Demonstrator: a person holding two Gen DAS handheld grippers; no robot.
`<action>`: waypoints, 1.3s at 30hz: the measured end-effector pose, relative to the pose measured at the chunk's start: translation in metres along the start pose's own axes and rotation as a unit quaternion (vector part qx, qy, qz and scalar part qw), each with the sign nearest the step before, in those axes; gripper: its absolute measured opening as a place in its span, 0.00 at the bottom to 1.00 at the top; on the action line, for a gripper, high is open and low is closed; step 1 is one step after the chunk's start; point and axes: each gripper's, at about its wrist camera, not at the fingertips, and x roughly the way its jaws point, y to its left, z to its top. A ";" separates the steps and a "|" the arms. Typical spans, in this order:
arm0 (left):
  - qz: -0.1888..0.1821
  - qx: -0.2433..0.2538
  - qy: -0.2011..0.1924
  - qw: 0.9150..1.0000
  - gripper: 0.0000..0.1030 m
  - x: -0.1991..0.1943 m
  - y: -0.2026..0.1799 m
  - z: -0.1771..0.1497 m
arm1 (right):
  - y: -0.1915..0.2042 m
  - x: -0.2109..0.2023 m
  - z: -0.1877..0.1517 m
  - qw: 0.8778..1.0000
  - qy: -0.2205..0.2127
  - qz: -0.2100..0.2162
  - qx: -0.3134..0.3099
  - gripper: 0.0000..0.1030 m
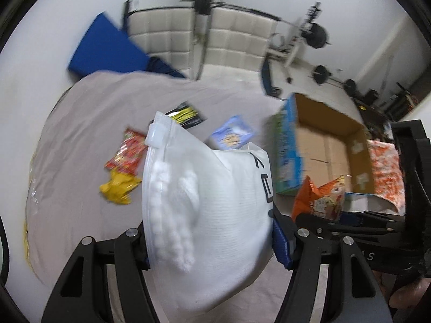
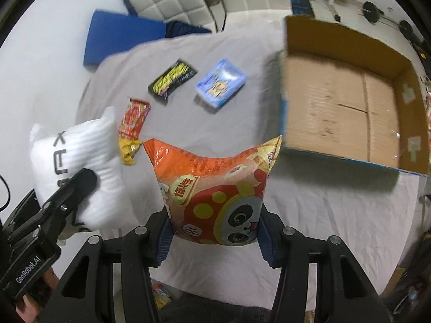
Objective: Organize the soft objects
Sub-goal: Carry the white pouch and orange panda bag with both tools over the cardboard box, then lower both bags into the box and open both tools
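Left gripper [image 1: 212, 245] clamped on a puffy white zip pouch [image 1: 207, 204]: translucent ribbed plastic, slider at top, cotton balls bunched inside, black lettering partly cut off. Pouch held above the grey bedsheet [image 1: 80, 167]. Right gripper [image 2: 215, 238] pinches a glossy orange snack bag [image 2: 215, 188] with panda print, corners flared upward, also raised off the sheet. Lying flat on the sheet: red-and-yellow crinkled packet [image 2: 132, 132], black packet with yellow print [image 2: 172, 80], pale blue packet [image 2: 221, 83]. Open corrugated cardboard box [image 2: 347, 107] at right, far edge blurred. Background blurred; dumbbells barely legible.
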 end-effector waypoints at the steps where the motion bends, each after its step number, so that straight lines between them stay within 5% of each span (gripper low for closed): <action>1: -0.008 0.006 -0.002 1.000 0.62 -0.002 -0.011 0.004 | -0.007 -0.010 -0.001 1.000 -0.007 0.003 0.005 0.54; 8: -0.073 0.033 0.010 0.997 0.62 0.009 -0.085 0.043 | -0.073 -0.073 -0.003 0.998 -0.051 -0.005 0.047 0.54; 16: -0.127 0.039 0.048 0.990 0.62 0.068 -0.169 0.109 | -0.184 -0.101 0.030 0.992 -0.069 -0.047 0.100 0.54; 28: -0.178 0.008 0.146 0.973 0.62 0.219 -0.249 0.162 | -0.317 -0.033 0.115 0.991 -0.027 -0.081 0.106 0.54; 39: -0.198 -0.003 0.205 0.958 0.63 0.309 -0.268 0.167 | -0.356 0.040 0.173 0.991 0.022 -0.103 0.083 0.54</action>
